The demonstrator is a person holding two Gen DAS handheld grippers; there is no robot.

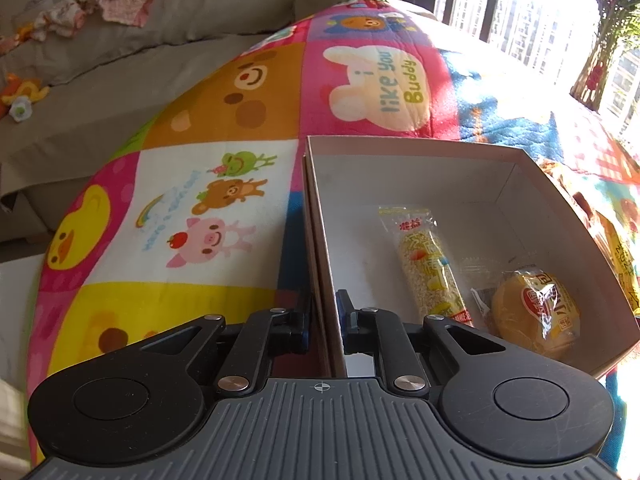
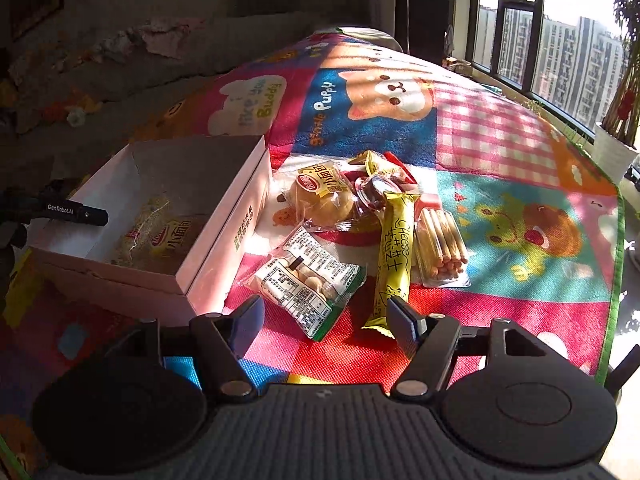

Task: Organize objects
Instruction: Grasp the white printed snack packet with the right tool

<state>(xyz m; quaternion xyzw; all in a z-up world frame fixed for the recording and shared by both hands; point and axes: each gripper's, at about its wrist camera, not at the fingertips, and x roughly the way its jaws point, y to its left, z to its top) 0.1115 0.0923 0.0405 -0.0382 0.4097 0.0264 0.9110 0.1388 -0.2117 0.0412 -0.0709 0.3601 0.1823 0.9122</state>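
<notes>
A colourful cartoon play mat (image 2: 500, 216) covers the surface, with a grey sofa (image 1: 132, 56) beyond it on the far left and bright windows (image 2: 560, 40) on the far right.

The left gripper (image 1: 323, 316) is clenched on the near left wall of an open cardboard box (image 1: 400, 148), one finger inside the wall and one outside. Inside the box lie two wrapped snacks: a long rice bar (image 1: 430, 264) near the middle, and a small round bun (image 1: 534, 312) in clear wrap to its right, close to the near right corner.

The right gripper (image 2: 324, 320) hangs released, its fingers spread wide, just above the mat. To the right of the box sits a loose pile of snacks on the mat. Nearest the gripper is a clear packet of small round biscuits (image 2: 304, 276), between the spread fingers. Just to its right lies a yellow cheese stick packet (image 2: 394, 256), its near end touching the right finger. Further right is a tray of thin biscuit sticks (image 2: 440, 244). Behind these rests another wrapped bun (image 2: 324, 196), beside a small dark jelly cup (image 2: 374, 192).
</notes>
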